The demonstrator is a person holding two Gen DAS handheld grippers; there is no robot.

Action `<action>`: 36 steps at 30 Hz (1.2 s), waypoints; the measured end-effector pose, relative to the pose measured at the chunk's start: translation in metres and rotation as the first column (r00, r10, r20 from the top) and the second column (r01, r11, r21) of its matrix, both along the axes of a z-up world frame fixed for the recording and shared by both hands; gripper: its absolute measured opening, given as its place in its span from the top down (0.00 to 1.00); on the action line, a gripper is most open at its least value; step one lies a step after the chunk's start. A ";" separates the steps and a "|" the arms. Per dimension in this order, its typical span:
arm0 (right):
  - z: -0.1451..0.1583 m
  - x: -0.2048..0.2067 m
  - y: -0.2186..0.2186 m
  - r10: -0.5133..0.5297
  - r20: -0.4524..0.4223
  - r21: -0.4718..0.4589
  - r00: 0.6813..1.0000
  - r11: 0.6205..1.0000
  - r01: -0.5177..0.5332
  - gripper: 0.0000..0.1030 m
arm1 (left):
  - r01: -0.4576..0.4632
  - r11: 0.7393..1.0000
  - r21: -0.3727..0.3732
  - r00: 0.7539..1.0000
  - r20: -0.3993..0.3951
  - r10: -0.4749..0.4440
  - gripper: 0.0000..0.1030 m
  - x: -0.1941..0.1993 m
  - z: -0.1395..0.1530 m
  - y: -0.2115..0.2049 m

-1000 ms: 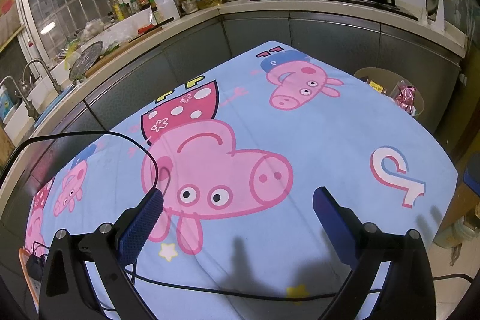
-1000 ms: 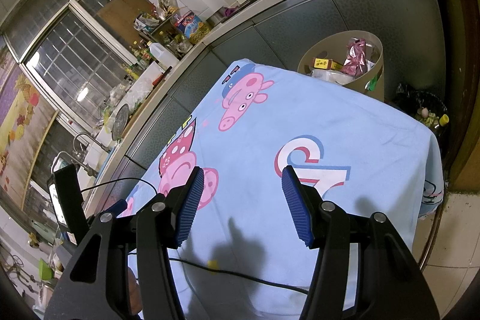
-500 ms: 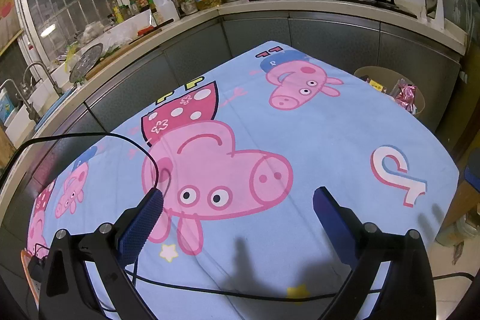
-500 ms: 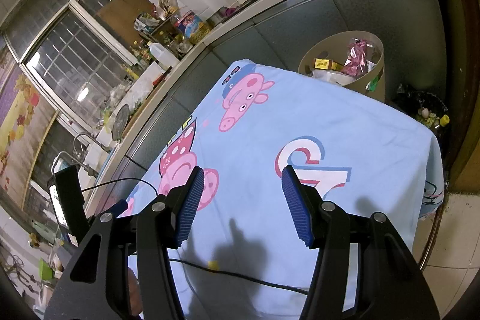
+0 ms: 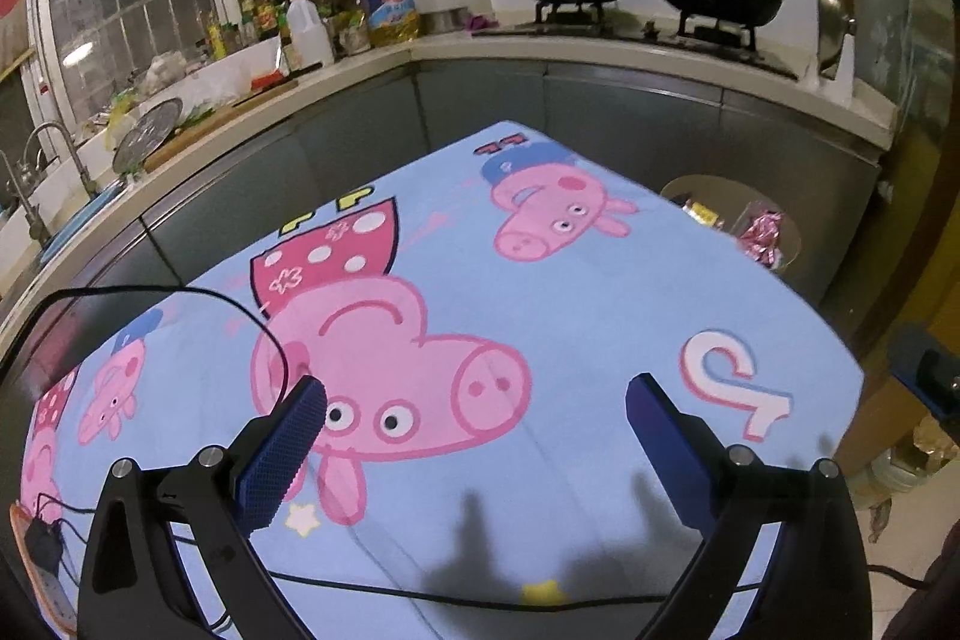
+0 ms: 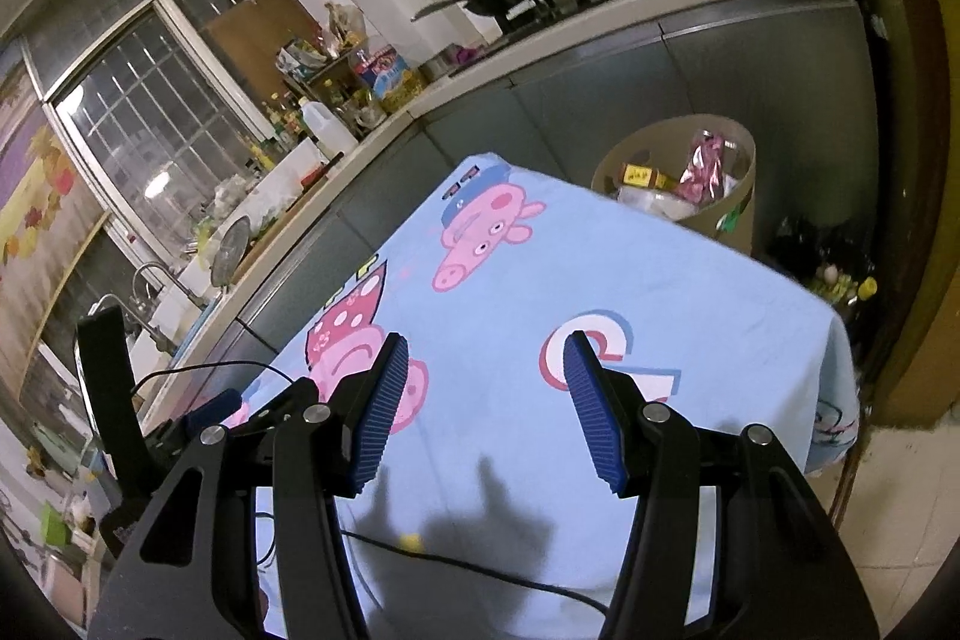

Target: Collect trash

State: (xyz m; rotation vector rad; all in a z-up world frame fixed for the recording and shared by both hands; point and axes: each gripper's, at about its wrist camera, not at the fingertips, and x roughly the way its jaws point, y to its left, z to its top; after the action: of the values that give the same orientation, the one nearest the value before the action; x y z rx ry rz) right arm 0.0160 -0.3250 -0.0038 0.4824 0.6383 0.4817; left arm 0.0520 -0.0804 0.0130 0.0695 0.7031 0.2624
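Both grippers' blue ribbed fingers stand apart, empty: left gripper [image 5: 477, 403] and right gripper [image 6: 486, 370] over the light-blue cartoon-pig cloth worktop [image 6: 690, 292]. Beyond its far corner, a beige round trash bin [image 6: 735, 205] holds wrappers.

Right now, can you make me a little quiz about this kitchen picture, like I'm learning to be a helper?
1. True or false: the left hand-held gripper is holding a piece of trash.
2. Where is the pink shiny wrapper? A) on the tablecloth B) in the bin C) in the sink
3. Fill in: the bin stands on the floor past the far edge of the blue cartoon-pig ____.

Key
1. False: both it and the right hand-held gripper are open and empty.
2. B
3. tablecloth
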 end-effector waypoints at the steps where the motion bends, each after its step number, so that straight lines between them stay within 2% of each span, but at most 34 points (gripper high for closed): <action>1: 0.002 -0.004 0.000 -0.005 0.010 -0.003 1.000 1.000 0.005 0.47 | 0.004 1.000 -0.001 1.000 0.005 -0.004 0.03 0.000 0.001 -0.002; 8: 0.014 -0.012 -0.005 -0.018 0.035 -0.011 0.999 1.000 0.018 0.47 | 0.036 0.999 -0.029 0.998 0.057 -0.034 0.03 -0.008 0.016 -0.005; 12: 0.022 -0.020 -0.003 -0.030 0.073 -0.039 0.997 0.999 0.033 0.47 | 0.039 0.999 -0.009 0.996 0.080 -0.038 0.03 -0.009 0.024 -0.008; 17: 0.025 -0.019 -0.004 -0.030 0.079 -0.039 0.996 0.999 0.033 0.47 | 0.049 0.999 0.000 0.994 0.102 -0.049 0.03 -0.010 0.032 -0.011; 36: 0.021 -0.016 -0.010 -0.038 0.050 -0.018 0.998 0.999 0.038 0.47 | 0.055 0.998 0.007 0.994 0.097 -0.055 0.03 -0.008 0.033 -0.018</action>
State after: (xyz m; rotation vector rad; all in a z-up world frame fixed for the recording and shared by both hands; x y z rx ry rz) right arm -0.0001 -0.3351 0.0176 0.4628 0.5842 0.4502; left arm 0.0444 -0.0980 0.0457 0.0792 0.6034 0.2131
